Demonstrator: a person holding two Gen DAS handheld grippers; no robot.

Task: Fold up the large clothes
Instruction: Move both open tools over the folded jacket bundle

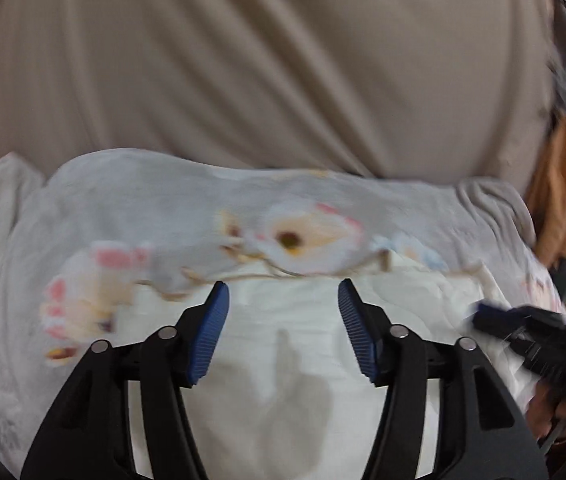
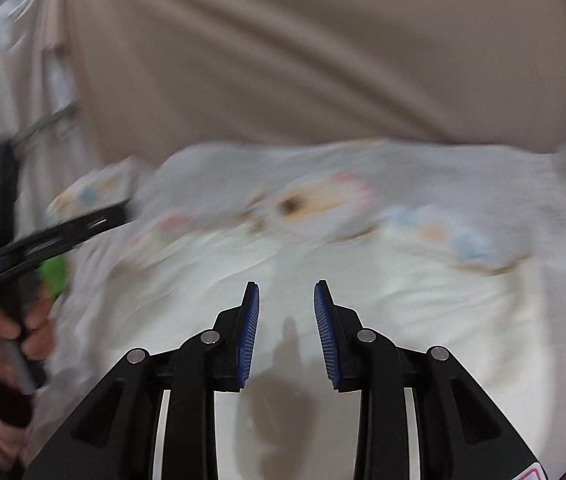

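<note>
A white garment with a pastel flower print [image 1: 283,236] lies on a beige sheet [image 1: 243,72]; its plain white inner side [image 1: 291,344] faces up in front. My left gripper [image 1: 283,294] is open and empty above the white part. My right gripper [image 2: 286,294] is open and empty above the same white cloth [image 2: 423,312], with the flowered part [image 2: 323,200] beyond it. The right gripper also shows at the right edge of the left wrist view [image 1: 531,336]. The left gripper shows at the left of the right wrist view [image 2: 35,240]. Both views are blurred.
The beige sheet [image 2: 303,60] fills the far half of both views. An orange-brown cloth [image 1: 559,196] hangs at the right edge. A bit of green [image 2: 55,276] shows behind the left gripper's handle. White fabric [image 2: 11,80] lies at the far left.
</note>
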